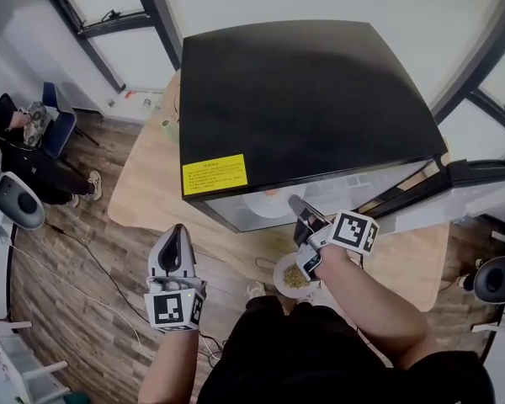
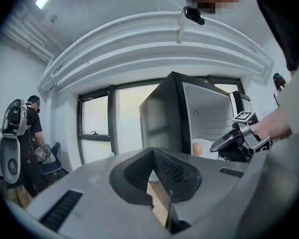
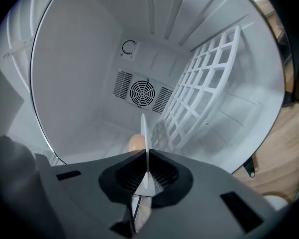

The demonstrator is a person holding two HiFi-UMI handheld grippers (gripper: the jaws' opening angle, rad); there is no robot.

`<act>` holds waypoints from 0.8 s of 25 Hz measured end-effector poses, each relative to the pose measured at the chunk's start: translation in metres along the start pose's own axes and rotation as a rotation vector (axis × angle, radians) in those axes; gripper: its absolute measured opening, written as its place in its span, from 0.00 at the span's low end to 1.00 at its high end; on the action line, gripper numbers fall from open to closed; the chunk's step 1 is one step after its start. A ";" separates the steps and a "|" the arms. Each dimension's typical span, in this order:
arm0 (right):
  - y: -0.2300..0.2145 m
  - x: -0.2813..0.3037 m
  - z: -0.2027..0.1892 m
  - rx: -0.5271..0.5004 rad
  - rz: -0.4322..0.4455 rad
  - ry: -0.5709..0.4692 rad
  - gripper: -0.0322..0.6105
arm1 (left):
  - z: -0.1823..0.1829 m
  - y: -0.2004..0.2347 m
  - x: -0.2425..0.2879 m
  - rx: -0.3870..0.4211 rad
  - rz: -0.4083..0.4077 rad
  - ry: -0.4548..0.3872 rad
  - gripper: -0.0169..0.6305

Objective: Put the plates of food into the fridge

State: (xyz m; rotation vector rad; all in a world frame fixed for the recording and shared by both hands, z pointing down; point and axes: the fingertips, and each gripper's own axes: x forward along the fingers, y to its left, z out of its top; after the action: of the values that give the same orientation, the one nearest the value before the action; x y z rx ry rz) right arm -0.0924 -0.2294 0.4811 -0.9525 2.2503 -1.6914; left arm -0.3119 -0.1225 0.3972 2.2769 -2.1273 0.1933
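A black fridge stands on the wooden table with its door swung open to the right. My right gripper reaches into the opening and is shut on the rim of a white plate, seen edge-on between the pads. A tan piece of food lies on it. From above, that plate sits at the fridge mouth. A second plate with brown food lies on the table under my right hand. My left gripper hovers left of the fridge, shut and holding nothing.
Inside the fridge are a white wire rack and a round fan grille. A person sits by a chair at far left. A green cup stands behind the fridge. White devices stand on the wooden floor.
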 end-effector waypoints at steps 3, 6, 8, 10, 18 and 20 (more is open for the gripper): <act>0.002 0.012 0.002 -0.027 -0.043 0.002 0.10 | -0.003 0.015 0.003 -0.013 0.001 0.000 0.03; 0.006 0.020 0.005 -0.082 -0.078 0.004 0.10 | -0.008 0.024 0.006 -0.025 -0.004 -0.008 0.03; 0.009 0.025 0.007 -0.139 -0.106 0.010 0.10 | -0.009 0.028 0.009 -0.031 -0.008 -0.020 0.03; 0.010 0.030 0.012 -0.193 -0.142 0.016 0.10 | -0.010 0.032 0.012 -0.036 -0.019 -0.029 0.03; -0.001 0.038 0.025 -0.492 -0.379 0.031 0.22 | -0.012 0.039 0.029 -0.051 -0.054 -0.047 0.03; -0.005 0.038 0.028 -0.560 -0.426 0.043 0.24 | -0.011 0.037 0.031 -0.053 -0.061 -0.051 0.03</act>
State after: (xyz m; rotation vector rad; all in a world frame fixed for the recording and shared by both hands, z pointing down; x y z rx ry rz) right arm -0.1060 -0.2748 0.4851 -1.6210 2.7662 -1.2108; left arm -0.3472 -0.1543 0.4090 2.3373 -2.0561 0.0776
